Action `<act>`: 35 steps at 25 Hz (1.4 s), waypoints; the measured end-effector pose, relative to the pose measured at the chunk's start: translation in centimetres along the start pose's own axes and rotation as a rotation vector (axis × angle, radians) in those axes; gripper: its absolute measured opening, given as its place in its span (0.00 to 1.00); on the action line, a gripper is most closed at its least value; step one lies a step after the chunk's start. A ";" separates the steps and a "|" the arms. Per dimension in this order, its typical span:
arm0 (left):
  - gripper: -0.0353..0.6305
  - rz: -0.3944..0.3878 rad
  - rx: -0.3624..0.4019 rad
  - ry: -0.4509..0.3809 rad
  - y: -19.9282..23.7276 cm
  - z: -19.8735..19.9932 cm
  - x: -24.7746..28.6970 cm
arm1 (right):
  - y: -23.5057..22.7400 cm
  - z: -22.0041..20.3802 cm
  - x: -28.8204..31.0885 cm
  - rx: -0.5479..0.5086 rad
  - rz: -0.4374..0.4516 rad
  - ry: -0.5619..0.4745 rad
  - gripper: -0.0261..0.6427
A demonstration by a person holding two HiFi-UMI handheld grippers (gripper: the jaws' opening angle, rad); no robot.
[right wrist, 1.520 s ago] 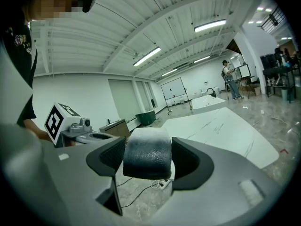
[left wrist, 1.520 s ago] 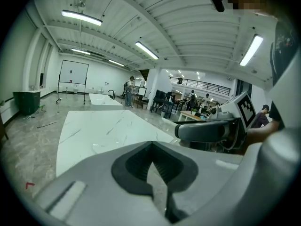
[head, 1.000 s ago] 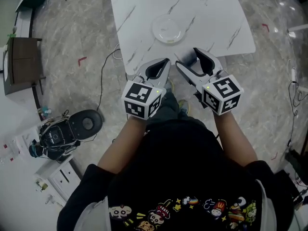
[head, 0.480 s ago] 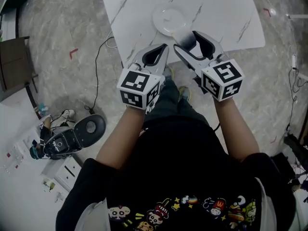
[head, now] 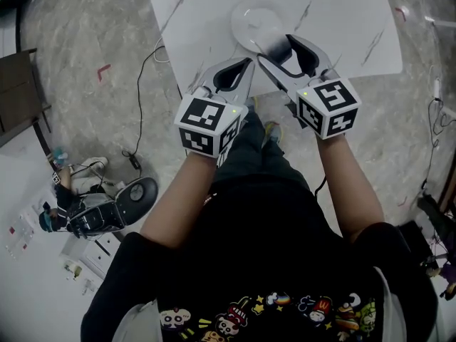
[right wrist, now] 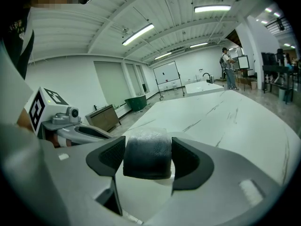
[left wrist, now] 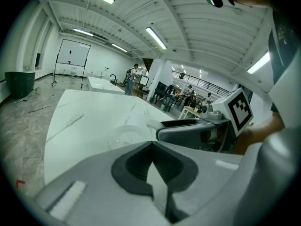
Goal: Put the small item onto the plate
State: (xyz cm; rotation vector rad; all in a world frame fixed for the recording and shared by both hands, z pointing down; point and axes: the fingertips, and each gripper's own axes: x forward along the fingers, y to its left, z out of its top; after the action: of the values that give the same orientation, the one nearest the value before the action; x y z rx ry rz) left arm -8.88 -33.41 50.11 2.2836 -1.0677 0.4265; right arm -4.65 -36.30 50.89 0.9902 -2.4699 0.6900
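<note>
A person in a black shirt (head: 263, 248) printed with small cartoon figures is standing at the near edge of a white, grey-veined table (head: 342, 27), holding a gripper in each hand. The right gripper (head: 276, 47) is clamping its jaws on the small item (head: 280, 49), a dark, soft-looking lump with a slightly glossy skin. What it is cannot be made out. It is hanging over the near rim of the pale round plate (head: 249, 16), and the gripper is hiding that part of the rim, so whether the item is touching the plate cannot be told. The left gripper (head: 246, 64) is sitting just beside the right one at the table's edge, its jaws closed together with nothing between them. The far side of the table is being cut off by the top of the head view. Each gripper is carrying a cube (head: 209, 125) of black-and-white square markers, and no readable words are showing anywhere, including on the shirt. Below, the grey marbled floor (head: 85, 120) is carrying loose cables (head: 142, 98) and a dark round-based device (head: 137, 189) that is hard to identify. The gripper views are showing a large hall with strip lights (left wrist: 155, 37), a whiteboard (left wrist: 71, 52), a green bin (left wrist: 19, 81) and distant people (right wrist: 228, 62), too small to describe.
</note>
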 end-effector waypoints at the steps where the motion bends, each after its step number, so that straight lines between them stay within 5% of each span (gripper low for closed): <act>1: 0.05 -0.001 -0.003 0.002 0.2 -0.1 0.2 | -0.3 -0.2 0.4 -0.006 -0.005 0.005 0.53; 35: 0.05 0.021 -0.117 0.012 3.2 -2.7 0.7 | -4.8 -3.4 8.6 -0.210 -0.098 0.212 0.53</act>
State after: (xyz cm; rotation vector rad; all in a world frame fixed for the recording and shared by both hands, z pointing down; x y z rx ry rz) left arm -11.01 -33.82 53.72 2.1665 -1.0827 0.3763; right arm -6.44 -41.92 59.45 0.9017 -2.2400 0.4664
